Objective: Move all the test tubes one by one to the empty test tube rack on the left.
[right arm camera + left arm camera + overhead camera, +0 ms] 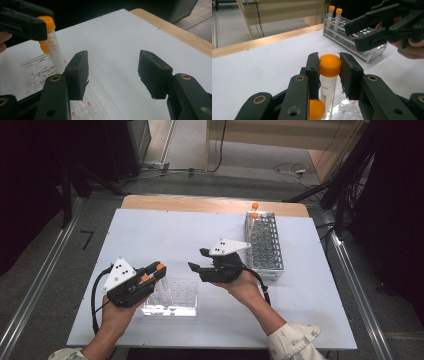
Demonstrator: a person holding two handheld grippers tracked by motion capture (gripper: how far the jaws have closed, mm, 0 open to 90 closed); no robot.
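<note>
The white bench (150, 235) carries a metal tube rack (265, 247) along its right edge, two orange-capped tubes (335, 15) standing at the rack's far end. Near the front edge, left of centre, sits a clear plastic rack (172, 297). Your right gripper (197, 260) hovers above the bench's middle, jaws spread with nothing between them. Your left gripper (329, 66) is pinching an orange-capped tube (329, 75) by its cap, upright over the clear rack.
</note>
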